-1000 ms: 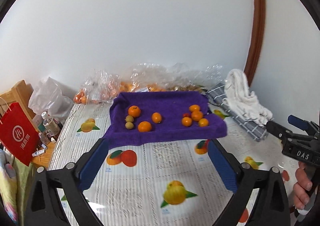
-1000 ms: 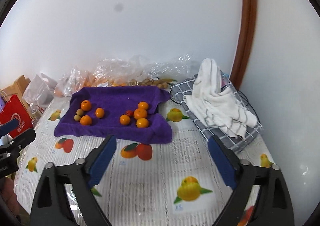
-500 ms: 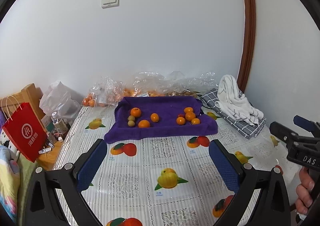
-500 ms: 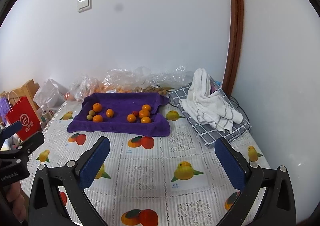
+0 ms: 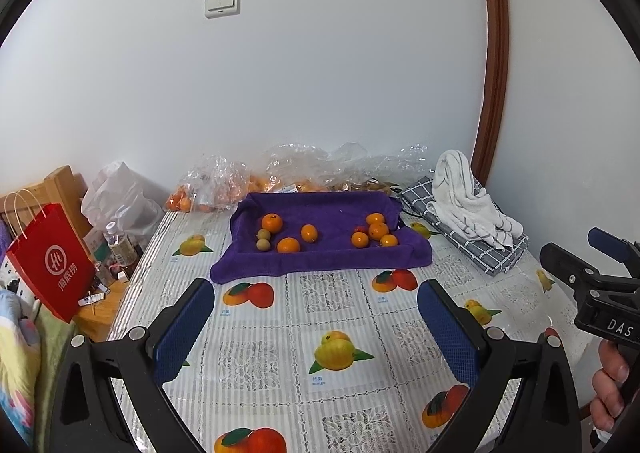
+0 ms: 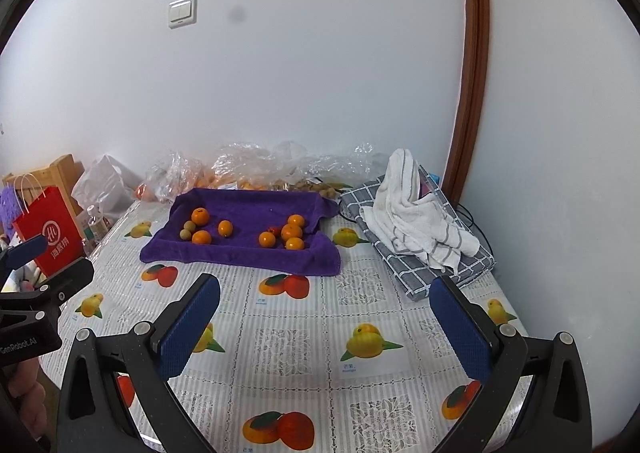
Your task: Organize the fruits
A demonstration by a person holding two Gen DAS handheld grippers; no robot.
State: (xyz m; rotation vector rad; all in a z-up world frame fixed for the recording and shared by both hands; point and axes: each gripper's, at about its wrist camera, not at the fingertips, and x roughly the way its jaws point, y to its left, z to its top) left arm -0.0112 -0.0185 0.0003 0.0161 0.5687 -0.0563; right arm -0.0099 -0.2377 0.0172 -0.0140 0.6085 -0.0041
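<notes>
Small round orange fruits (image 5: 289,244) lie scattered on the rumpled purple towel (image 5: 328,261), its long axis crosswise, beyond both empty, wide-spread grippers (image 5: 316,329) (image 6: 326,325).

A home room: fruit-print tablecloth (image 5: 344,317), folded towels (image 6: 416,213), wall light switch (image 5: 222,1).

"DAS" marks the right gripper (image 5: 612,327) ("GenRobot.AI" the left gripper (image 6: 24,345)).

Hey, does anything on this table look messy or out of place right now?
Mostly the white towel: it lies crumpled in a heap on the folded grey checked cloth. The fruit on the purple towel sits in two loose clusters; nothing looks spilled.
</notes>
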